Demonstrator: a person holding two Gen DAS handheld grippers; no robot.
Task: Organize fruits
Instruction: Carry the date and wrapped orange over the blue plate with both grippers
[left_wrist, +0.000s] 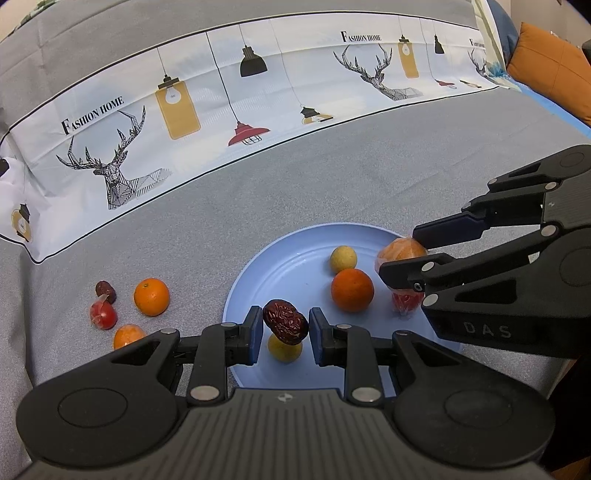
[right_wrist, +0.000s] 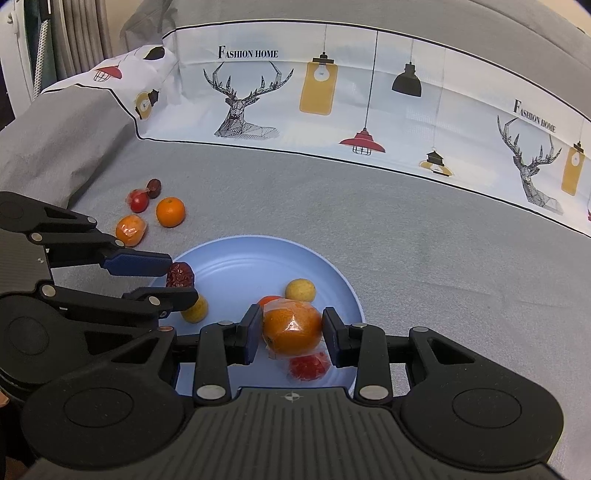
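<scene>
A grey cloth (left_wrist: 332, 177) covers the surface, with a white printed band (left_wrist: 258, 85) of deer heads and lamps running across the back.

On it lies a pale blue plate (left_wrist: 280, 258). From the left wrist view, the right gripper (left_wrist: 410, 251) reaches in at the plate's three o'clock rim, its fingers closed around a plastic-wrapped orange (left_wrist: 400, 249), which sits above a wrapped red fruit (left_wrist: 406, 301) on the plate. The left gripper (left_wrist: 284, 328) hangs over the six o'clock rim; its pads stand slightly wider than a wrinkled red date (left_wrist: 285, 322) between them, and whether they touch it I cannot tell. In the right wrist view the date (right_wrist: 180, 275) shows pressed between the left fingers (right_wrist: 140, 263).

On the plate rest a bare orange (left_wrist: 352, 290) near centre, a small yellow fruit (left_wrist: 343, 258) at twelve o'clock, and another yellow fruit (left_wrist: 282, 350) under the date.

Off the plate at nine o'clock lie an orange (left_wrist: 151, 296), a wrapped orange (left_wrist: 127, 336), a wrapped red tomato (left_wrist: 104, 315) and a dark date (left_wrist: 105, 290).
</scene>
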